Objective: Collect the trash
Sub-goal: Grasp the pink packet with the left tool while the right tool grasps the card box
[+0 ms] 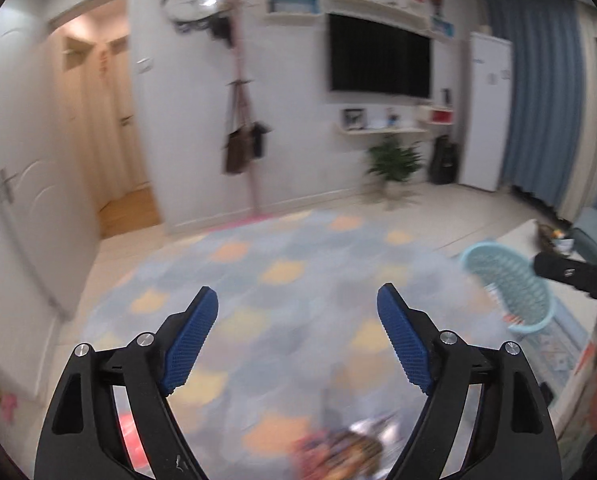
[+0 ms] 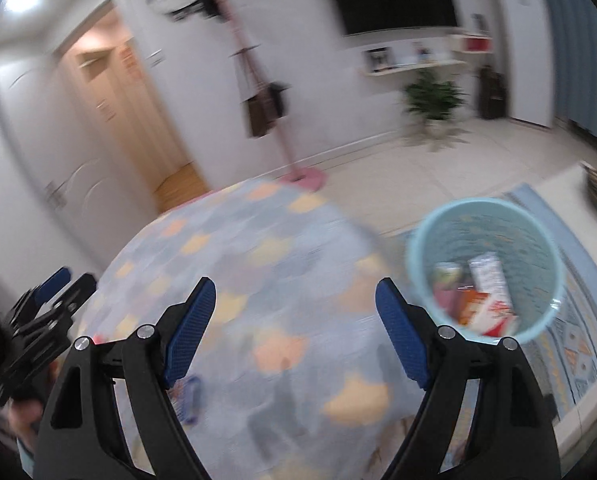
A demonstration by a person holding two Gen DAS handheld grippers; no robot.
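Left wrist view: left hand-held gripper (image 1: 297, 334) hanging with blue ribbed pads spread wide and nothing between them, over a pastel blue-and-orange patterned cloth covering the surface (image 1: 266, 280). Lying blurred at the bottom edge, a crumpled shiny multicoloured wrapper (image 1: 350, 446), likely trash awaiting pickup. Further right, standing beside the surface, a light turquoise plastic mesh wastebasket (image 1: 514, 284). Right wrist view: right hand-held gripper (image 2: 295, 332) also gaping wide and empty, with the wastebasket (image 2: 484, 268) to its right already holding several packets. Judging the step: between pickups, seeking the next piece. Next move probably calling for dipping a hand-held gripper toward the wrapper, straddling it, closing, then carrying it over the wastebasket.
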